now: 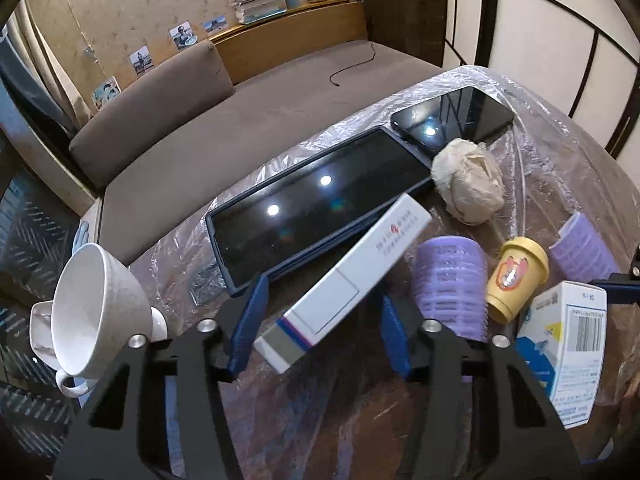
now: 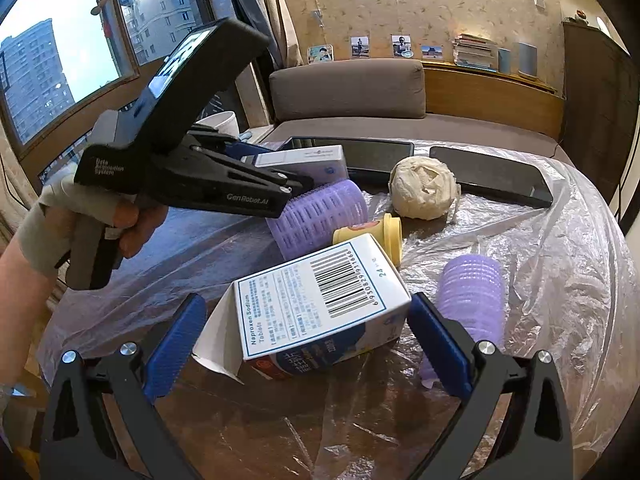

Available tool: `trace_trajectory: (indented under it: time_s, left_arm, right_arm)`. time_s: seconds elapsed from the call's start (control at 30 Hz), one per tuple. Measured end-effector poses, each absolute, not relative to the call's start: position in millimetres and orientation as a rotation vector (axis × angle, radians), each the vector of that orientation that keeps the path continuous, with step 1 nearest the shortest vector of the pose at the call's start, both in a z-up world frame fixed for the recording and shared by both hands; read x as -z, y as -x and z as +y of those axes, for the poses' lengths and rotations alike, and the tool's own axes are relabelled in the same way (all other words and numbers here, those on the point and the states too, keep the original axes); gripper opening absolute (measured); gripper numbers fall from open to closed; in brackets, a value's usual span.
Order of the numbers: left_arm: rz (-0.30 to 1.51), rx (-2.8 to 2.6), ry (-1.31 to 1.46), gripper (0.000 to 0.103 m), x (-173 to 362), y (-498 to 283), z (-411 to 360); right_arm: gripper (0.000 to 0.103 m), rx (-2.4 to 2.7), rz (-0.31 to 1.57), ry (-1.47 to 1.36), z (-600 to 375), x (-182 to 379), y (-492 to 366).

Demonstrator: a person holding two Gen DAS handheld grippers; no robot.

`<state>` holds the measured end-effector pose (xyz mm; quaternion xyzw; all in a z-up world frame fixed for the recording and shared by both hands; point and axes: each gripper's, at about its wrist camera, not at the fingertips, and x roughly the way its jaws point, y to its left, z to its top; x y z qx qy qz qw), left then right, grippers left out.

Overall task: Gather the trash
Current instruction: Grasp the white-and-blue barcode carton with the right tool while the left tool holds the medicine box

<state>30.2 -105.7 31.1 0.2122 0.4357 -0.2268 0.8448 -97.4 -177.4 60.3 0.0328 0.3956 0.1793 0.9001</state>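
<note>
two tongs work over the plastic-covered worktop (image 2: 560, 240): the left tongs (image 1: 316, 312) straddle a long white box (image 1: 344, 280), seemingly not yet pinching it; the right tongs (image 2: 308, 336) gape around a pill box (image 2: 320, 300), pads clear of it

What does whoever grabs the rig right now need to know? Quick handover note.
Left gripper: jaws around the long white box, not visibly clamped yet.
Right gripper: open, straddling the tablet box, pads not touching it.
Crumpled paper ball lies mid-table beside the yellow mini cup, between the two purple rollers.
Done: nothing visibly collected.
Left: grip both boxes, take the paper ball; no bin in view.
</note>
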Motion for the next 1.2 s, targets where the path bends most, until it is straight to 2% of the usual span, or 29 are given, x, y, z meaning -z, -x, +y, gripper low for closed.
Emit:
trace_trajectory:
  time_s: [0.1,0.27,0.43,0.57,0.9,1.13,1.17,1.2]
  left_arm:
    - [0.919,0.492,-0.42,0.042,-32.0,-22.9,-103.5]
    - [0.93,0.524,-0.332,0.034,-32.9,-14.5,-99.1]
    - [0.93,0.56,-0.215,0.019,-35.9,-6.4,-88.7]
    - [0.944,0.56,-0.19,0.019,-34.3,-1.5,-80.5]
    - [0.935,0.5,-0.226,0.02,-28.5,-6.5,-83.0]
    - [0.957,0.478,-0.226,0.021,-17.8,-13.6,-90.4]
    - [0.96,0.485,-0.226,0.021,-17.1,-13.2,-89.6]
    - [0.957,0.482,-0.222,0.02,-17.0,-12.5,-88.9]
  right_arm:
    - [0.085,-0.381,0.816,-0.073,-179.7,-61.4,99.5]
    - [0.08,-0.384,0.816,-0.057,-178.5,-65.2,105.2]
    - [0.08,-0.406,0.801,-0.082,-182.0,-73.0,114.5]
    - [0.08,-0.424,0.823,-0.07,-179.5,-73.4,121.2]
    - [0.092,-0.426,0.866,-0.061,-165.0,-59.9,120.9]
    - [0.091,-0.408,0.867,-0.028,-155.2,-53.4,123.4]
    - [0.084,-0.411,0.864,-0.032,-155.5,-52.7,123.9]
    - [0.084,-0.412,0.861,-0.033,-155.6,-52.7,125.0]
